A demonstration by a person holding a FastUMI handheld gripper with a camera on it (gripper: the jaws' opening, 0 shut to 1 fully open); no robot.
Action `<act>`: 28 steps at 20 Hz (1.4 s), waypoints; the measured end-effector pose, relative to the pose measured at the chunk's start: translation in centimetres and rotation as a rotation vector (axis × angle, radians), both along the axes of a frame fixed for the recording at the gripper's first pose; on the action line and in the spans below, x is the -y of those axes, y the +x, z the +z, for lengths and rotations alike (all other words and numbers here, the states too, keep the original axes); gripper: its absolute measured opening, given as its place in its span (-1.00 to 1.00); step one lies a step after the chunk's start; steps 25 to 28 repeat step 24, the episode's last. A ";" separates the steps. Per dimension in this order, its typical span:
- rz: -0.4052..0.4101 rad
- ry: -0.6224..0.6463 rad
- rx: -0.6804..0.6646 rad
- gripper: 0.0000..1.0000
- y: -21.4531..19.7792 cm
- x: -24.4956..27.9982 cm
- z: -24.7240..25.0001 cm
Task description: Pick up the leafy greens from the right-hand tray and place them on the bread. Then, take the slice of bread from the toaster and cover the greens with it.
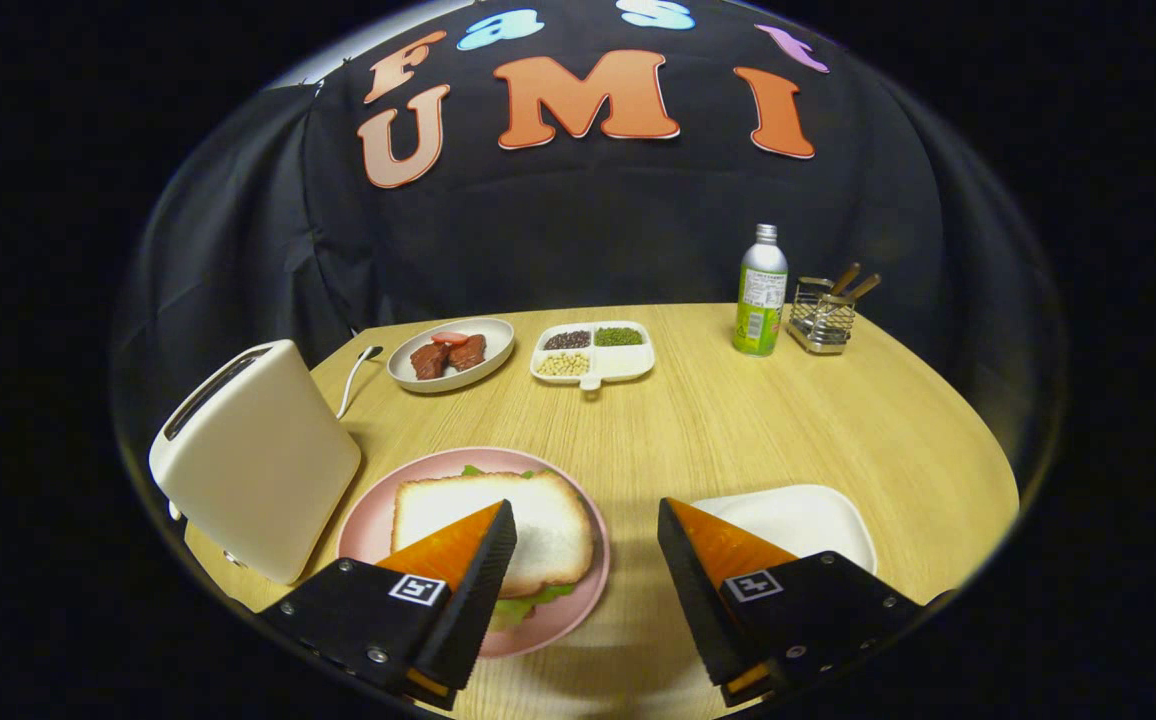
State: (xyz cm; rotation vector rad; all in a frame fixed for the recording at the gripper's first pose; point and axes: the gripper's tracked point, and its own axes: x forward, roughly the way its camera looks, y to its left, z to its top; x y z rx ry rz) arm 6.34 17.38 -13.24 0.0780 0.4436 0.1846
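With greens [528, 604] peeking from under the bread slice [528, 525] on the pink plate [368, 530] beside the toaster [258, 460], the task looked finished, fingers [586, 560] wide and empty above the tabletop [738, 420].

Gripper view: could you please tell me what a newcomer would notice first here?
The sandwich on the pink plate, greens peeking from under its top slice, lies just ahead of the open, empty claw. The white toaster stands beside the plate, and a white tray lies behind the other finger.
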 end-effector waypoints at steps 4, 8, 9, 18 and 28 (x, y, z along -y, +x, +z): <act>-0.040 -0.017 0.058 0.95 -0.1 3.3 2.2; -0.075 -0.023 0.127 0.95 -0.4 6.8 5.1; -0.083 -0.028 0.150 0.95 -0.4 7.6 5.8; -0.108 -0.058 0.372 0.95 -2.1 13.1 11.8; -0.098 -0.095 0.470 0.94 -3.1 13.7 13.4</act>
